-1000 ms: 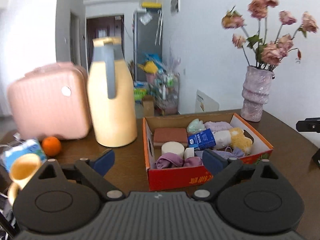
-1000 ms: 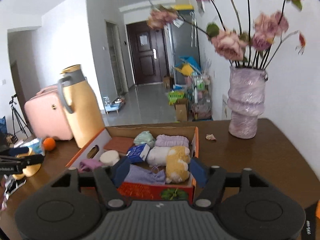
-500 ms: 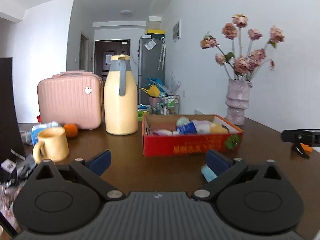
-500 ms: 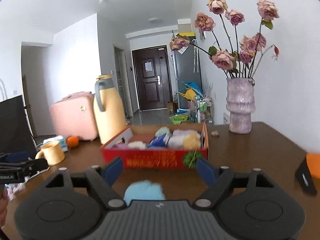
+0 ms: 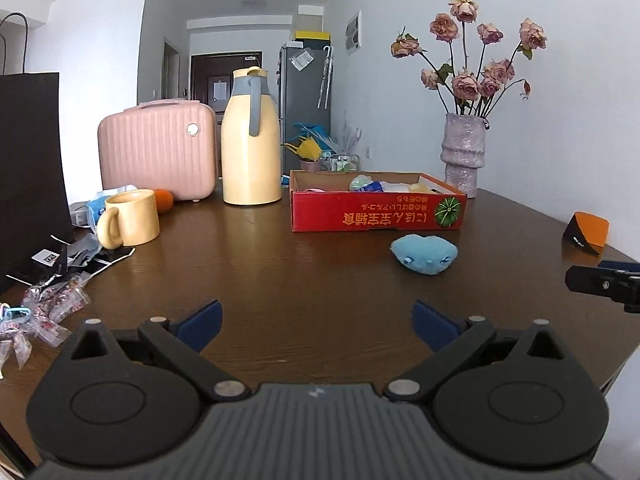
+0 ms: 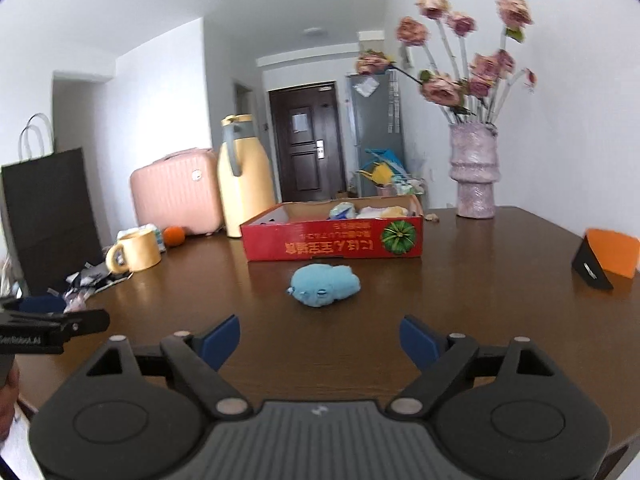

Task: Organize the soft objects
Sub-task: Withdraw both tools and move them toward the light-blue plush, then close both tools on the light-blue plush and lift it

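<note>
A light blue plush toy (image 5: 425,255) lies on the brown table in front of a red cardboard box (image 5: 378,213); it also shows in the right wrist view (image 6: 324,285), with the box (image 6: 332,238) behind it. The box holds several soft items, mostly hidden by its wall. My left gripper (image 5: 316,326) is open and empty, low over the table, well short of the toy. My right gripper (image 6: 320,338) is open and empty, a short way before the toy.
A yellow thermos jug (image 5: 251,148), a pink case (image 5: 158,150), a yellow mug (image 5: 130,219) and an orange (image 5: 164,200) stand at the left. A vase of roses (image 5: 464,156) is at the back right. An orange-and-black object (image 6: 604,260) sits right. Wrappers (image 5: 44,308) lie left.
Both grippers have pulled back and dropped low from above the box. The blue plush toy, unseen a second ago, now lies on the table in front of the box.
</note>
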Tool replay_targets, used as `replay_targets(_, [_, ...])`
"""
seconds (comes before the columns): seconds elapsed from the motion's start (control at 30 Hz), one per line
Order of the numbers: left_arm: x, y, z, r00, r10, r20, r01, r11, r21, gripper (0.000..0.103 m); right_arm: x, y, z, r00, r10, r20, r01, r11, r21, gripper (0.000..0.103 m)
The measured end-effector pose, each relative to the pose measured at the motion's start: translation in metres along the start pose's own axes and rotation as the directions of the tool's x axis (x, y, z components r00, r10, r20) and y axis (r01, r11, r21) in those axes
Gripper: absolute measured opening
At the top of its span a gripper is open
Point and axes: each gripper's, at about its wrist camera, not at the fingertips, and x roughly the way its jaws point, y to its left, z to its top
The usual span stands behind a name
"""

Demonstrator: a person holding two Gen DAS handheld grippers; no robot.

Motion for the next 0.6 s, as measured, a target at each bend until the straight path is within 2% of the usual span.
replay_targets(0.33, [0.022,-0.006,0.006,0.998,-0.052,-0.036,0.051,0.999,-0.013,0.103,0.027,-0.015,0.002,0.998,-0.004,-0.056,0.007,0.998,0.063,0.085])
replay_targets(0.47, [0.047,-0.010,0.014,0.994,-0.089,-0.068,0.088,0.996,-0.011,0.103,0.050,-0.025,0.008,0.997,-0.004,-0.082,0.011,0.996,0.086,0.082])
replay_targets(0.6, [0.089,-0.014,0.031,0.982,-0.146,-0.116,0.142,0.989,-0.041,0.103,0.087,-0.040,0.023,0.993,0.036,-0.116,-0.024,0.994,0.110,0.078])
